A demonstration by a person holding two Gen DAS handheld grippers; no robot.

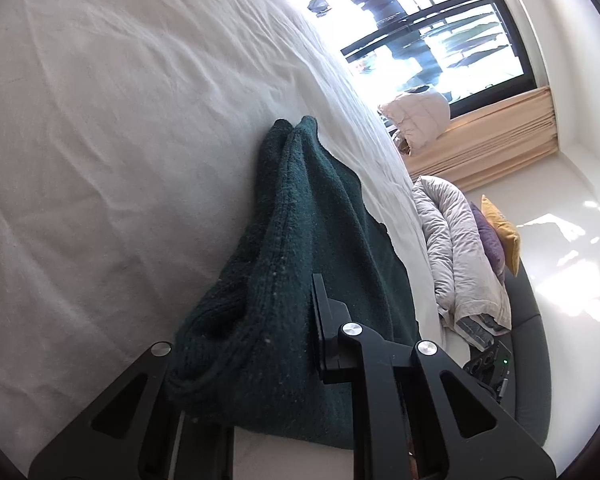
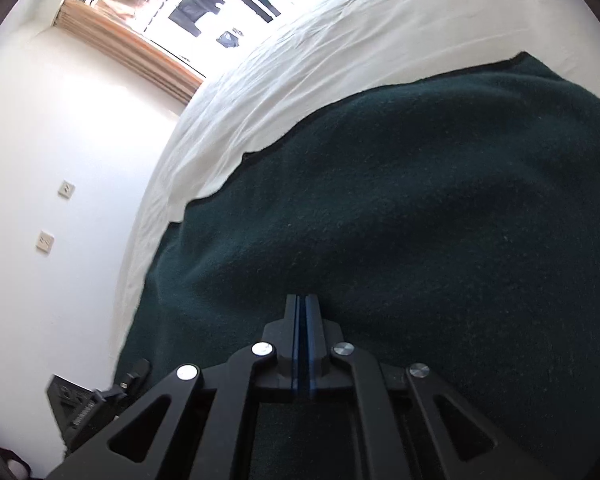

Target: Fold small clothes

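Note:
A dark green knitted garment (image 1: 300, 248) lies on the white bedsheet (image 1: 100, 140). In the left wrist view a thick bunched fold of it rises between the fingers of my left gripper (image 1: 260, 320), which is shut on it; only the right finger (image 1: 320, 312) shows, the left one is hidden by the cloth. In the right wrist view the garment (image 2: 400, 200) spreads wide across the bed. My right gripper (image 2: 302, 304) has its blue-edged pads pressed together, resting on the garment; I cannot tell whether a thin layer is pinched.
White bedsheet (image 2: 340, 40) extends beyond the garment. A large window (image 1: 432, 28) with beige curtain (image 1: 500, 136) is behind the bed. A grey duvet (image 1: 456, 248) and purple and yellow cushions (image 1: 500, 236) lie on a dark chair. A white wall (image 2: 60, 160) has sockets.

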